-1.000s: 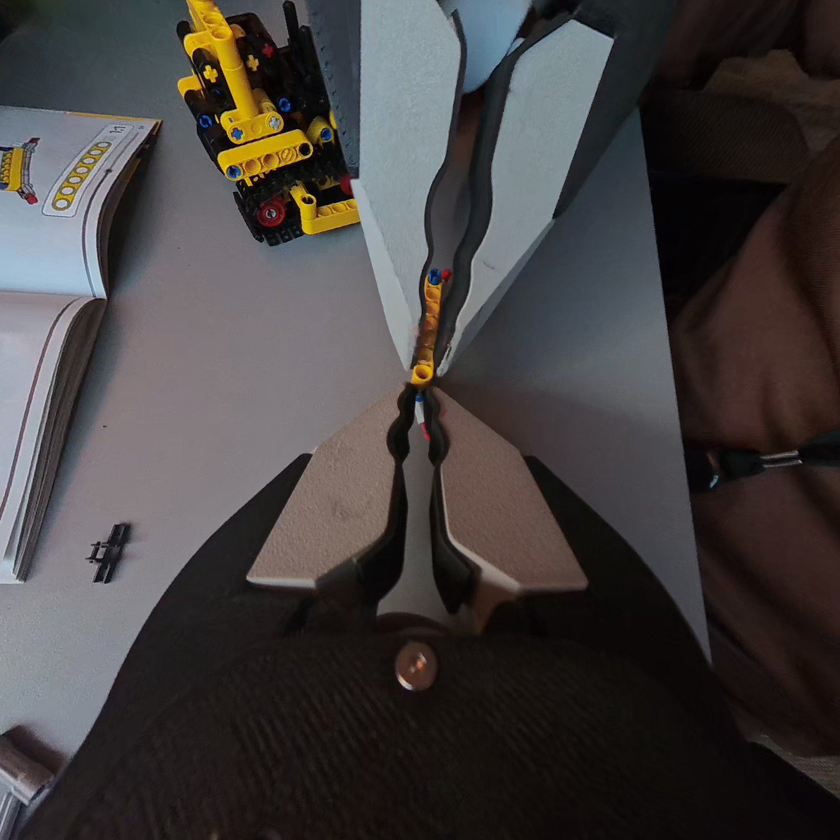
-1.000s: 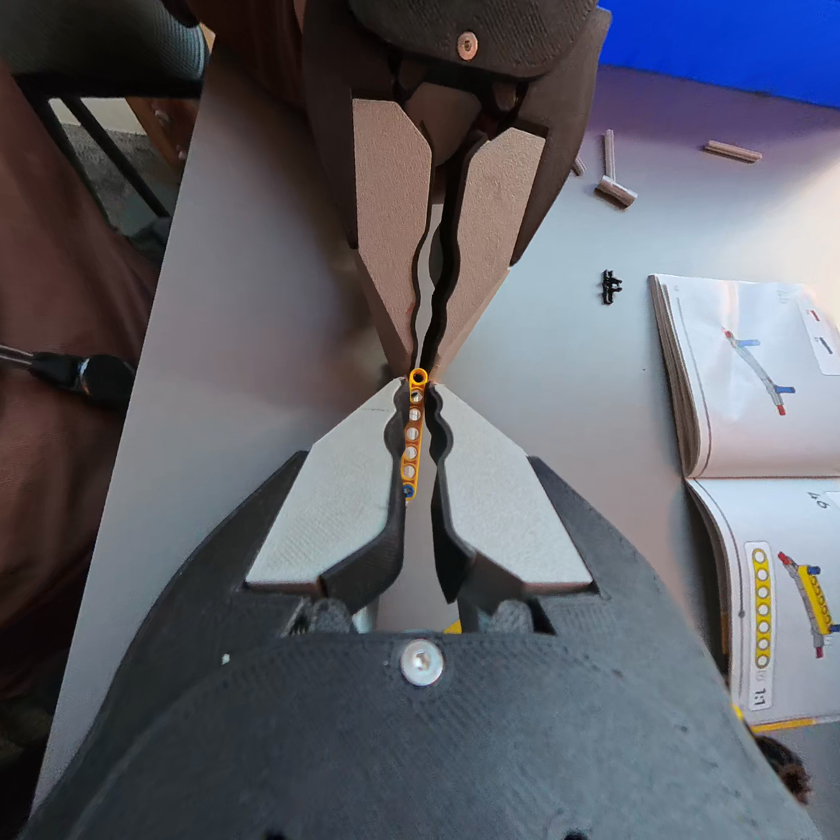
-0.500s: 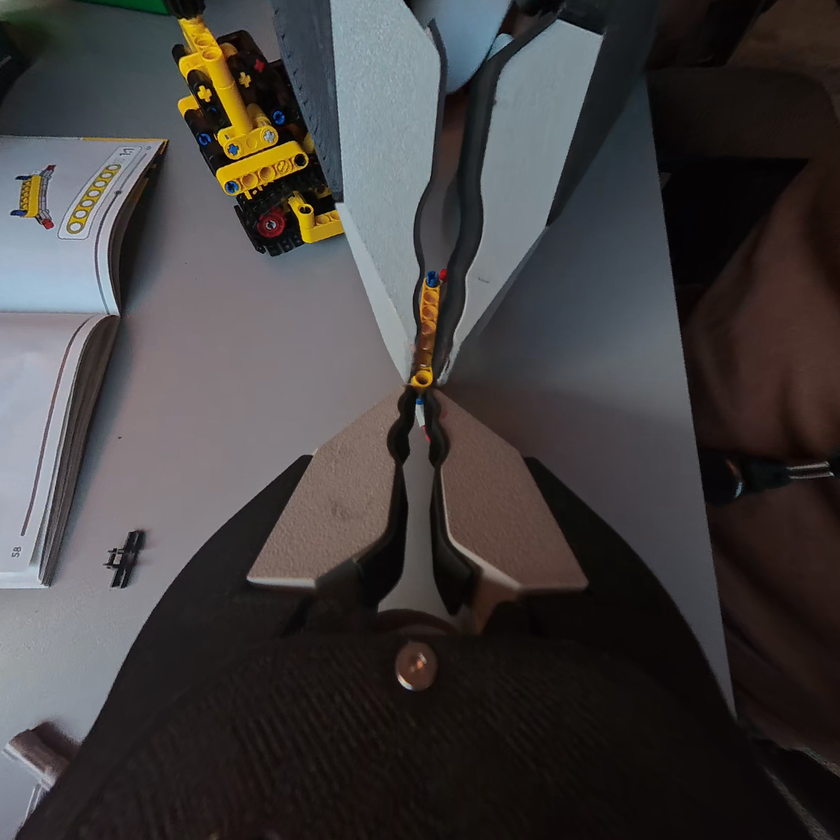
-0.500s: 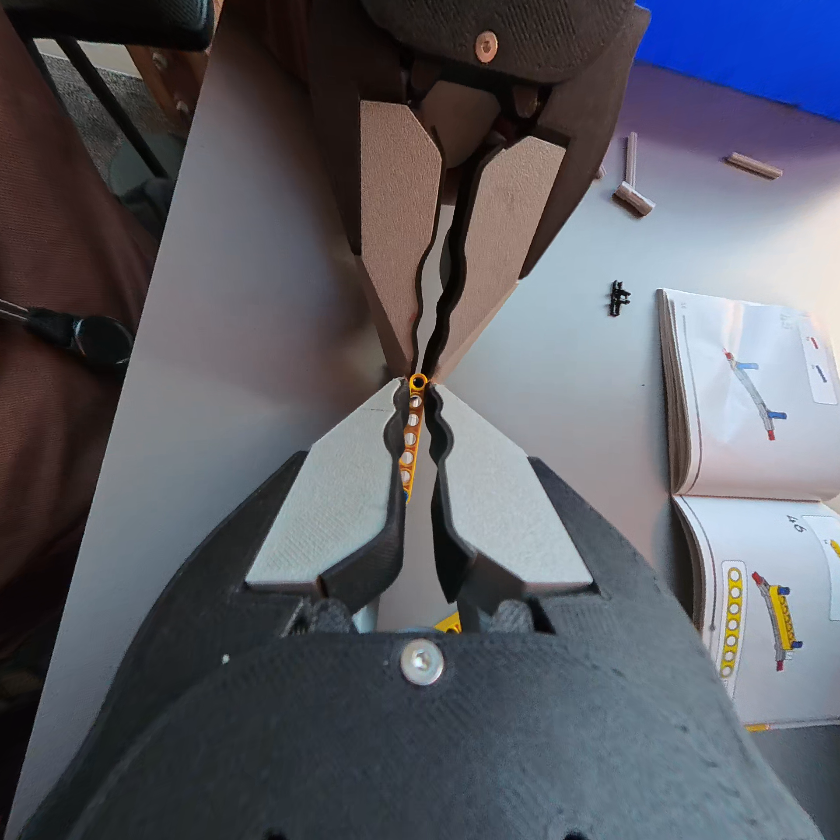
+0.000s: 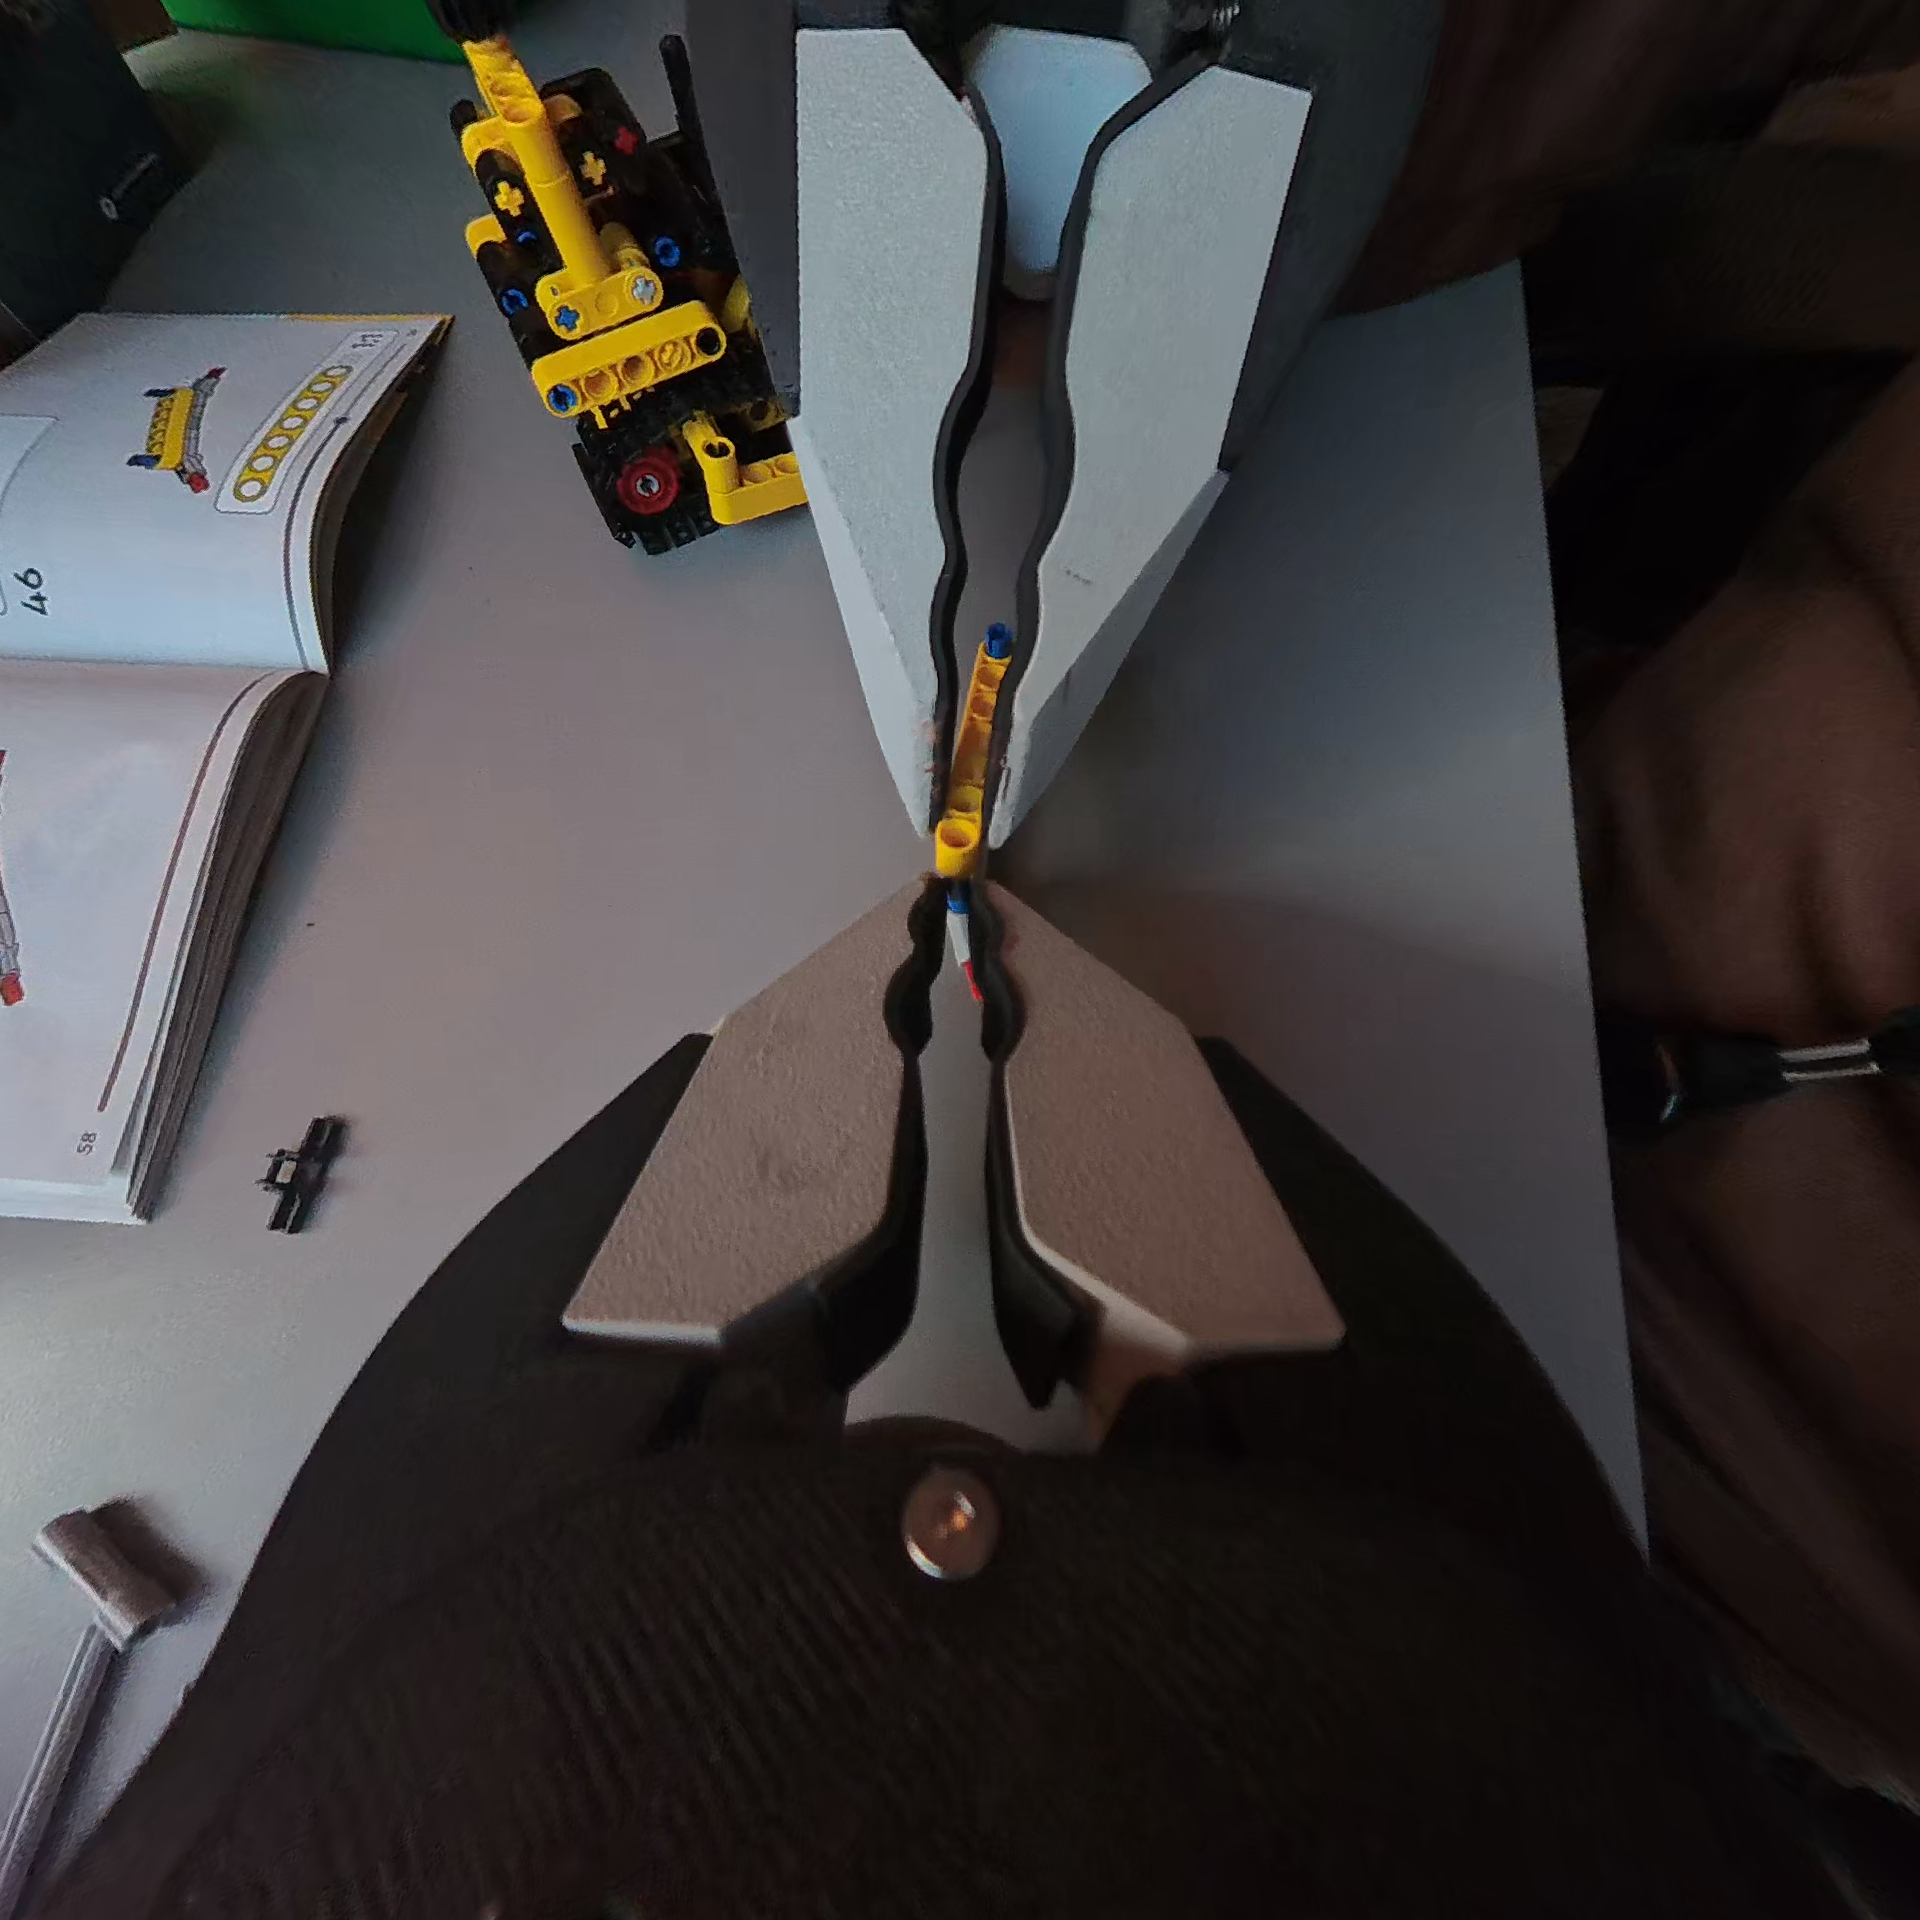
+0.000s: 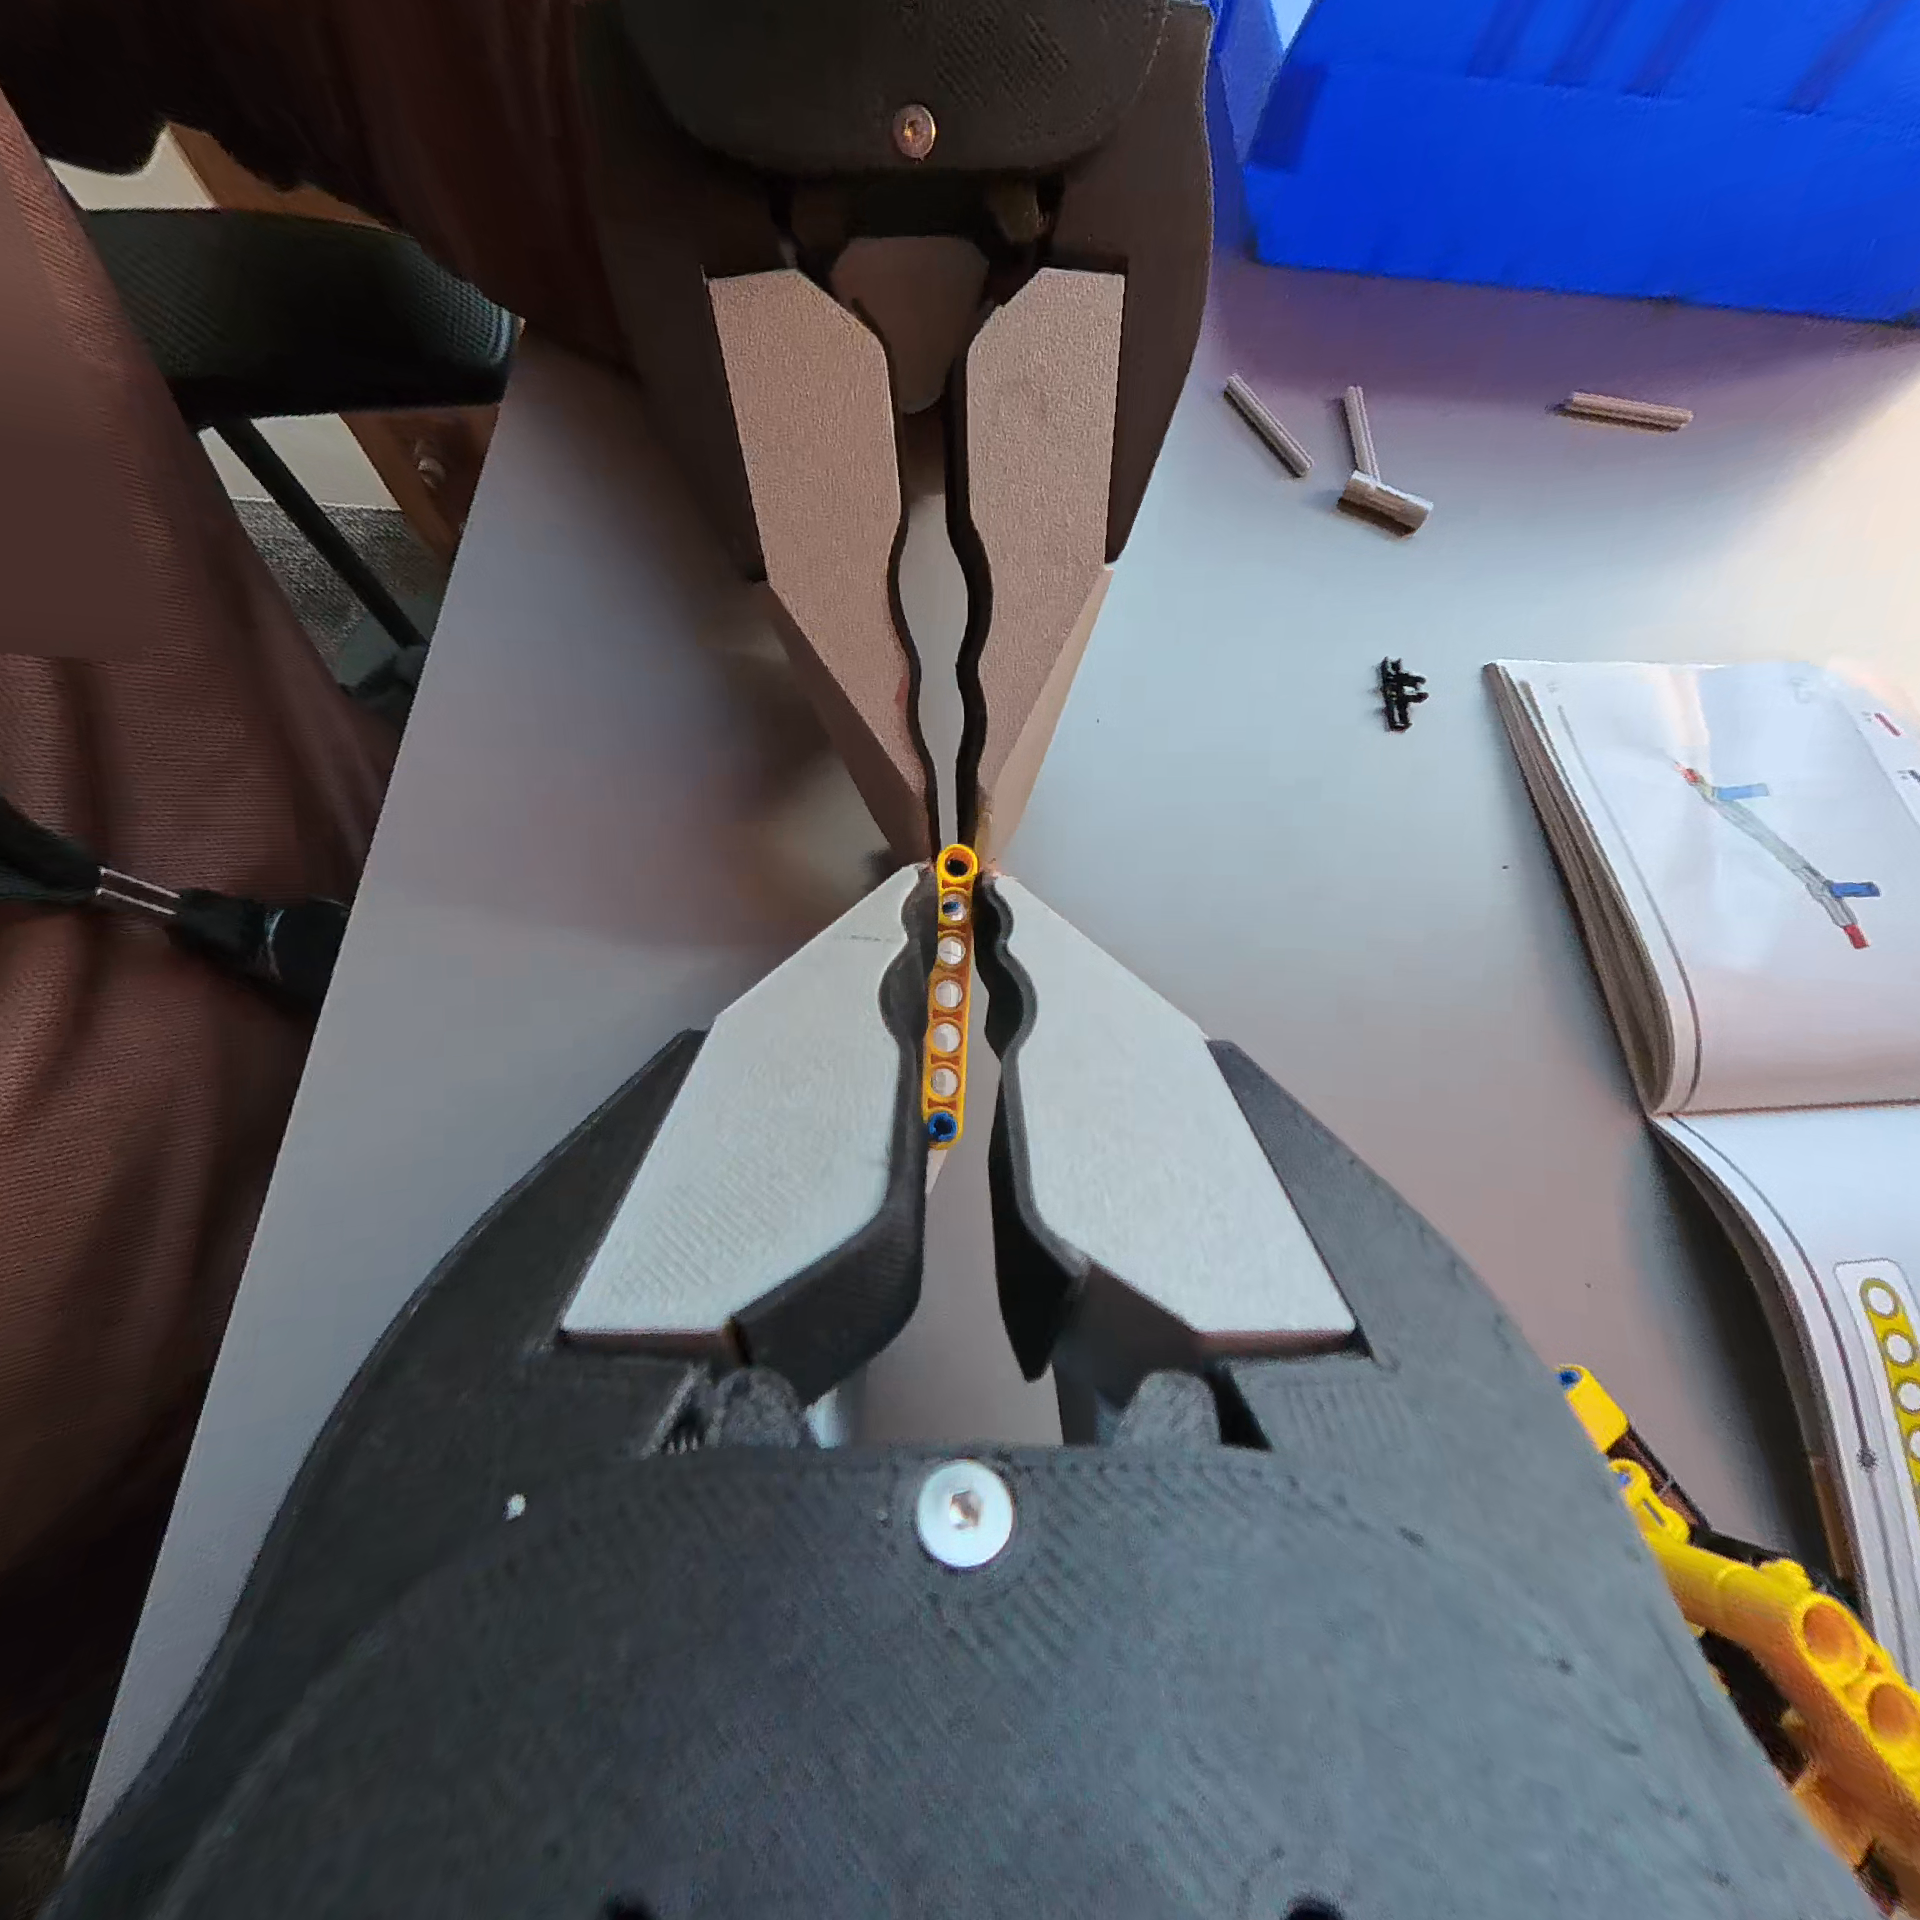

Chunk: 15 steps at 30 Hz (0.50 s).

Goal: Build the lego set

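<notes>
My right gripper is shut on a yellow holed beam that has a blue pin at its near end. In the left wrist view the beam pokes out of the right gripper, which comes in from the top. My left gripper is shut on a small white piece with blue and red ends. The two grippers meet tip to tip above the grey table, and the beam's end hole touches the small piece. The left gripper shows from above in the right wrist view. The yellow and black model stands behind.
An open instruction booklet lies left of the grippers, with a small black part next to it. Grey sticks and a blue bin are at the far side. The table edge and a person's brown clothing are close by. The grippers are tip to tip, or close to it.
Both grippers stay tip to tip and shut on their pieces. The pair has shifted over the table, so the model's yellow end now shows at the right wrist view's bottom corner.
</notes>
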Tool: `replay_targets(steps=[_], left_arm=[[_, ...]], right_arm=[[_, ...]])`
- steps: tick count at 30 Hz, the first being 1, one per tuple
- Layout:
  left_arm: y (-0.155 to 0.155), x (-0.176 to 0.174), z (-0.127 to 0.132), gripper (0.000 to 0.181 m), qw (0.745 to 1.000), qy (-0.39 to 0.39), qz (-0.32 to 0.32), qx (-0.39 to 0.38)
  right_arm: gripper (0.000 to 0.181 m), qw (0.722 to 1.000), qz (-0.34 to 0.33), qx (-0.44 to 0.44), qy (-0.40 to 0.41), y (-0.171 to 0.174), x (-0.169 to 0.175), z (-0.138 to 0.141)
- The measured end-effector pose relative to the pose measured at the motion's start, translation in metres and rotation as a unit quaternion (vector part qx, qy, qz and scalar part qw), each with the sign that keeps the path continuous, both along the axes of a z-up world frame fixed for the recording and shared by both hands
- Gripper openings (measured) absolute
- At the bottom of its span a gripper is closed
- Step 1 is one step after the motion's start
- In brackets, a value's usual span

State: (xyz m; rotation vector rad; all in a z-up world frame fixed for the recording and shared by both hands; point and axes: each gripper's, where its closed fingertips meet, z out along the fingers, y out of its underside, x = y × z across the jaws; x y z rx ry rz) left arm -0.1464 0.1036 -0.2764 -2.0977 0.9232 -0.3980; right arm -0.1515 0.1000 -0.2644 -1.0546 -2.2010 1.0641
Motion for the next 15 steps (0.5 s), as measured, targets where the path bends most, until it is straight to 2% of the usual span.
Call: replay_targets(steps=[6, 10, 15], left_arm=[[-0.0035, -0.0021, 0.005, 0.0, 1.0, -0.017, 0.013, 0.007], [-0.0005, -0.0047, -0.0034, 0.0, 1.0, -0.001, 0.025, -0.015], [-0.002, -0.0027, -0.0029, 0.0, 1.0, 0.006, 0.018, -0.005]], right_arm=[[0.004, 1.0, 0.004, -0.01, -0.003, 0.0011, 0.0011, 0.0003], [0.004, 1.0, 0.009, -0.008, -0.002, -0.0014, 0.0003, 0.0002], [0.004, 1.0, 0.009, -0.006, -0.003, -0.0014, 0.0008, 0.0]])
